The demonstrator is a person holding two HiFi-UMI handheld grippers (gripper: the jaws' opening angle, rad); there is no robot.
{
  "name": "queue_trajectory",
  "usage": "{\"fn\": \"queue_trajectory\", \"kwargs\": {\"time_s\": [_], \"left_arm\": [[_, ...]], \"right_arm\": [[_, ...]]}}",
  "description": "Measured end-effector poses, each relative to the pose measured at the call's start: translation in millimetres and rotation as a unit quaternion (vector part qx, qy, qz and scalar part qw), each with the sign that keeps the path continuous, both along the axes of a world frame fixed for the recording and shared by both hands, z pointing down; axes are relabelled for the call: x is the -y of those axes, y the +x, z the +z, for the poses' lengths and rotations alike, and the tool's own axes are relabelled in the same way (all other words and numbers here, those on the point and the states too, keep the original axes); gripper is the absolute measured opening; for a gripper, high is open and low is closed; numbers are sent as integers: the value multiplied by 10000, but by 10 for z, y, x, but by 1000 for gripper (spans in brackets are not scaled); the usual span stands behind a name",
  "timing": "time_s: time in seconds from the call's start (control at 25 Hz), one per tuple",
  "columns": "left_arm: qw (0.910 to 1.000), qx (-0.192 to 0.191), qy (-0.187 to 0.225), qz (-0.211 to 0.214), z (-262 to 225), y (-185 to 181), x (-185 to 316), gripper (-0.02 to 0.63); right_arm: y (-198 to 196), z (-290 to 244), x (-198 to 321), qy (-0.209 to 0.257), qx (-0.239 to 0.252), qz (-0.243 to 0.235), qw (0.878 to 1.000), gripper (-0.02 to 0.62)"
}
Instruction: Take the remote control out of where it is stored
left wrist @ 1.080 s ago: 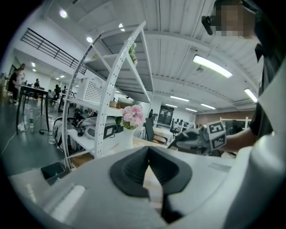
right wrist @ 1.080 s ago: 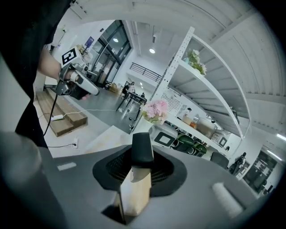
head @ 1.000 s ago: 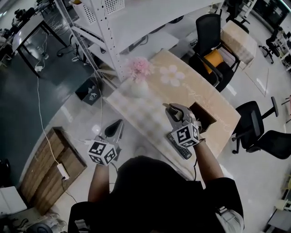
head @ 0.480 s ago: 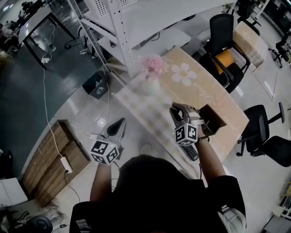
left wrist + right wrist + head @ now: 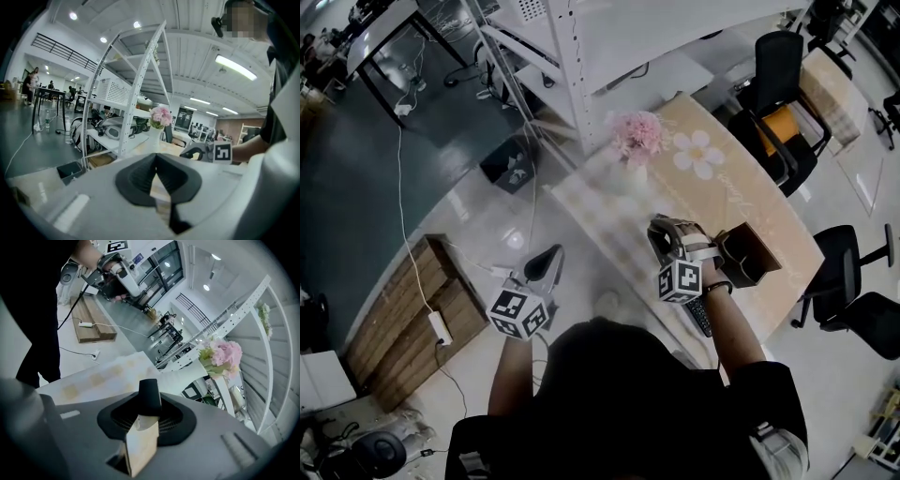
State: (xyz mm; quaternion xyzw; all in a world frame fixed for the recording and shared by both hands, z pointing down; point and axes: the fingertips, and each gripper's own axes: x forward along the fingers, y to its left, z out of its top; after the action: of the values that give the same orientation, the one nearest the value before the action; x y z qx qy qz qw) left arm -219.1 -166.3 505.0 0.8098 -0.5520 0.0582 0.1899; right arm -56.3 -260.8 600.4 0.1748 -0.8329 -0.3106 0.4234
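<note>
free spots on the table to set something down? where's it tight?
Bare: checked cloth between the flower vase and the right gripper; also the strip between the daisy print and the brown box. Tight: near edge, where right gripper, brown box and remote control cluster.

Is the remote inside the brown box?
No, the remote lies on the table near its edge, outside the open brown box.

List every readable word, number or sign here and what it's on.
No text can be read.
Square code patterns, not words: left marker cube, right marker cube.
Too small: cursive print on tablecloth.
Too small: remote control buttons.
</note>
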Motion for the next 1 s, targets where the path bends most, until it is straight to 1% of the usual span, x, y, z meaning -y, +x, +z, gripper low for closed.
{"fn": "queue_trajectory", "kwargs": {"time_s": [0.12,0.4,0.6,0.8,1.0], "left_arm": [[9999,-27,-47,-93,48,-90,-8,2],[9994,-65,-158,-301,149,-290,-52,2],[9988,-82,-192,-445,181,-427,-100,2],[9983,-51,-199,-552,236,-576,-165,2],[9976,-56,-244,-639,282,-719,-189,2]], "right_arm": [[-120,78,-3,33,-120,-168,9998,95],[-442,231,-36,21,-225,-537,9983,94],[-648,339,-15,43,-392,-720,9966,94],[-792,506,-8,-93,-492,-788,9956,101],[-895,663,47,-198,-691,-827,9940,106]]}}
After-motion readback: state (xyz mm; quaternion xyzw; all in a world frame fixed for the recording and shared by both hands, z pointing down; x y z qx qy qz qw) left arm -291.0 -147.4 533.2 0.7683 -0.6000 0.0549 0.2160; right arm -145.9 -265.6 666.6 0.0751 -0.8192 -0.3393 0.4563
